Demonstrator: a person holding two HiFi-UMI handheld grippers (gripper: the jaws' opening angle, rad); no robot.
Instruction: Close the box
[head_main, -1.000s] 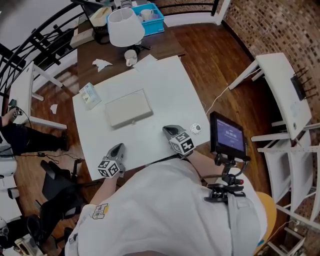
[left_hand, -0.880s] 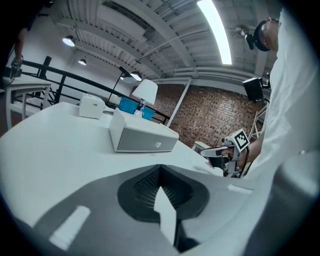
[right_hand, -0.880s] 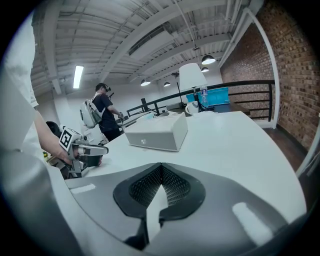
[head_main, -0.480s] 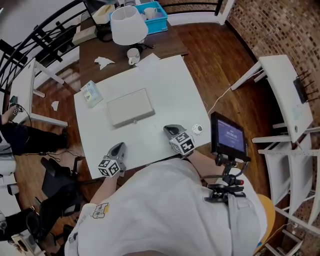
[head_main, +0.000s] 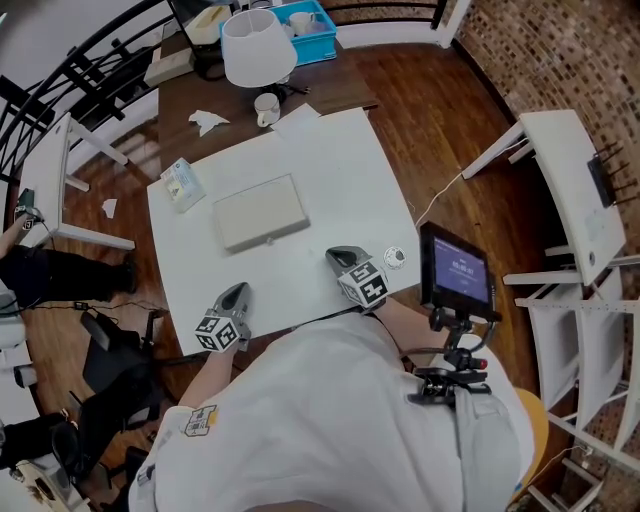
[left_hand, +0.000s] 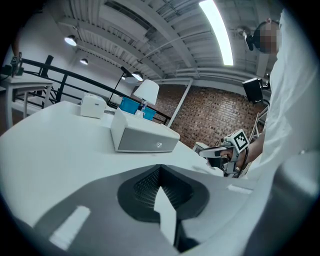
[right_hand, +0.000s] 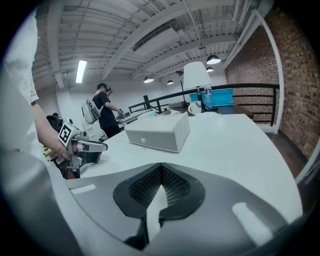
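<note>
The flat, pale grey rectangular box (head_main: 260, 212) lies in the middle of the white square table (head_main: 350, 170). Its lid is down and its small front clasp faces the person. From the left gripper view the box (left_hand: 142, 137) shows a lid that sits flush on its body, and the right gripper view shows the same box (right_hand: 160, 131) with no gap along the top edge.

Over the last second almost nothing has moved. The box keeps its place and angle, and both tools stay parked at the table's near edge, well apart from it.

The left gripper (head_main: 236, 295) rests on the tabletop near the front left corner. Its jaws (left_hand: 160, 169) are pressed together at the tips, with nothing between them. The right gripper (head_main: 341, 259) lies near the front right, just beside a small round white object (head_main: 394, 257). Its jaws (right_hand: 161, 170) are likewise drawn together and empty.

This stillness, with the lid already seated, suggests the closing is done and the hands are simply at rest.

Farther out, a small pale packet (head_main: 182, 185) sits by the table's left edge. A white lampshade (head_main: 258, 45) and a blue tray (head_main: 300, 20) stand on the dark desk beyond.
</note>
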